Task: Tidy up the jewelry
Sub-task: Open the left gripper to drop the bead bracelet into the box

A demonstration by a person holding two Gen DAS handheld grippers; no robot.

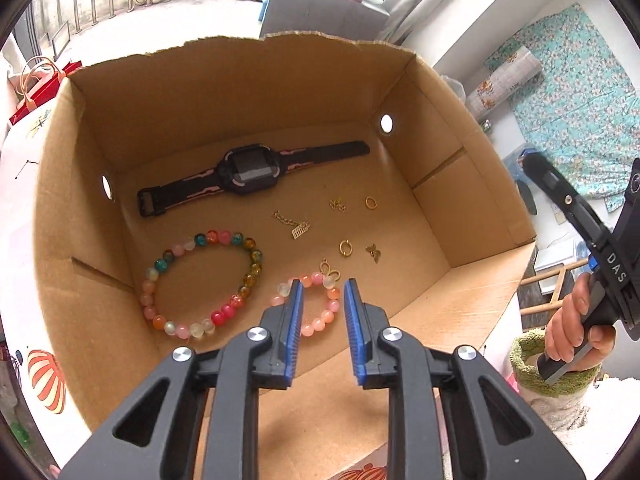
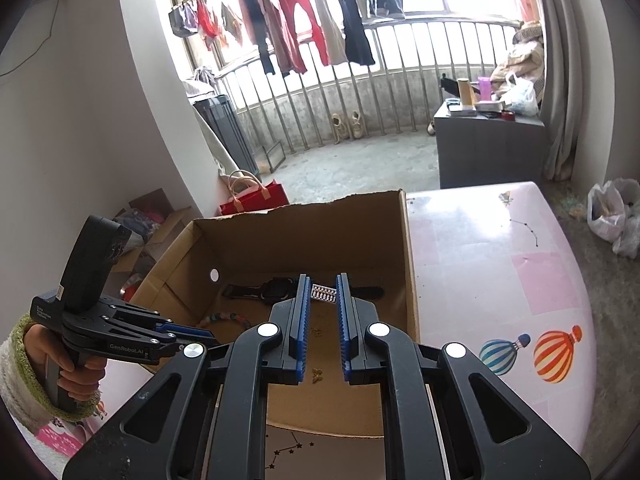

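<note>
A silver abacus-shaped charm point(image 2: 325, 294) is pinched between the tips of the right gripper point(image 2: 323, 295), above the open cardboard box point(image 1: 256, 92). On the box floor lie a smartwatch point(image 1: 250, 168), two bead bracelets point(image 1: 200, 284) and small gold charms point(image 1: 338, 204). The left gripper point(image 1: 322, 294) hovers released over the near, smaller bracelet point(image 1: 320, 322).

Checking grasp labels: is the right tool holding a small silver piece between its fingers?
Yes: the right tool grips a small silver rhinestone piece between its fingertips, above the cardboard box.

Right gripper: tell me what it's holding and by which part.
The right gripper holds a small silver abacus-like charm, pinched by its two ends between the fingertips, above the cardboard box. The left gripper is open, holding nothing.
</note>
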